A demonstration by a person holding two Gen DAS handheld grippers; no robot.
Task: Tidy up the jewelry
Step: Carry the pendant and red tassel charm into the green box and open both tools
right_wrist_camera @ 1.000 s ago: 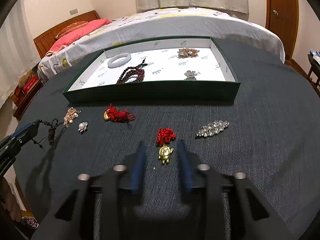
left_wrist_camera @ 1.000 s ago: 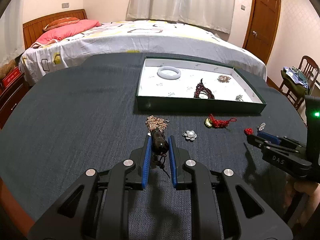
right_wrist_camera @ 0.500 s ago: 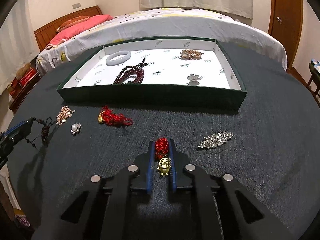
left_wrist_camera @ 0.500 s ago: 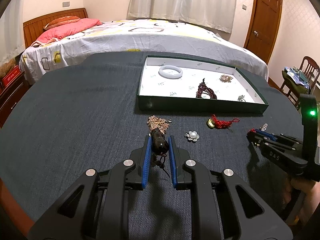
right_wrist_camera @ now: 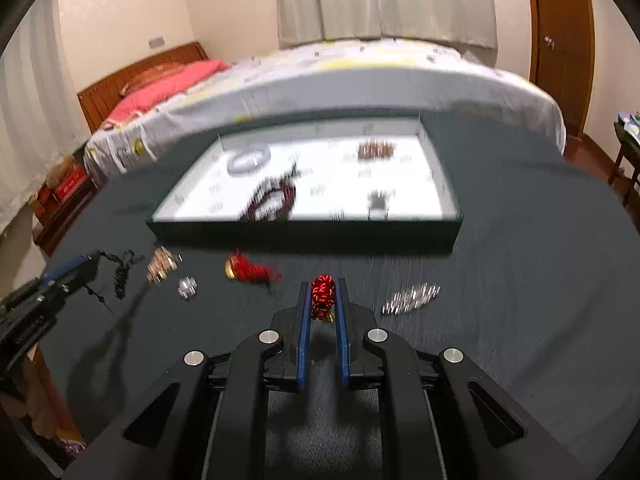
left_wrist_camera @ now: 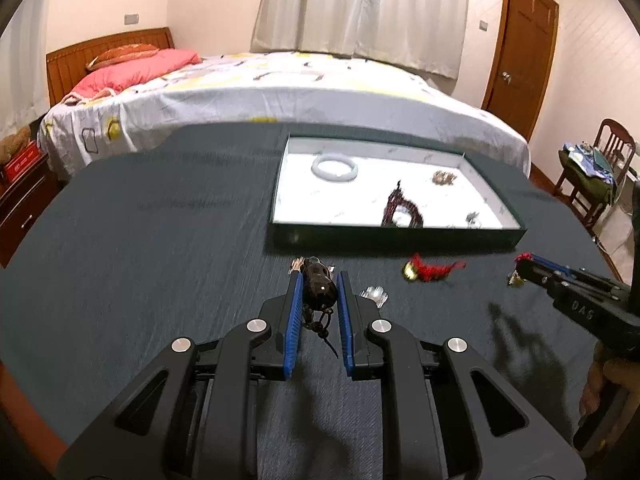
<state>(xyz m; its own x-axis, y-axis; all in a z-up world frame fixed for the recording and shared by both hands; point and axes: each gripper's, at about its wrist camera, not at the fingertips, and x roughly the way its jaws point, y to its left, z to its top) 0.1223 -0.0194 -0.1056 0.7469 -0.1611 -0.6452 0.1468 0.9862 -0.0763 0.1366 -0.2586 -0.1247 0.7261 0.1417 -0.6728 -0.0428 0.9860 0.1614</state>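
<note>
My left gripper (left_wrist_camera: 319, 280) is shut on a dark bead charm (left_wrist_camera: 318, 290) whose black cord dangles below the pads. My right gripper (right_wrist_camera: 323, 286) is shut on a red knot charm (right_wrist_camera: 323, 294) with a small gold pendant, held a little above the dark tabletop. Beyond both lies the green tray (left_wrist_camera: 396, 236) with its white lining, also seen in the right wrist view (right_wrist_camera: 304, 232). It holds a white bangle (left_wrist_camera: 334, 168), a dark red bead string (left_wrist_camera: 400, 210), a brooch (left_wrist_camera: 444, 177) and a small silver piece (left_wrist_camera: 474, 219).
Loose on the table before the tray are a red tassel with a gold charm (right_wrist_camera: 250, 272), a pearl flower brooch (right_wrist_camera: 187, 287), a rose-gold piece (right_wrist_camera: 161, 268) and a crystal clip (right_wrist_camera: 410, 298). A bed stands behind the table, and a chair (left_wrist_camera: 608, 160) at the right.
The right gripper closed on the red knot charm and lifted it off the table. The left gripper kept its hold on the dark bead charm and barely moved.
</note>
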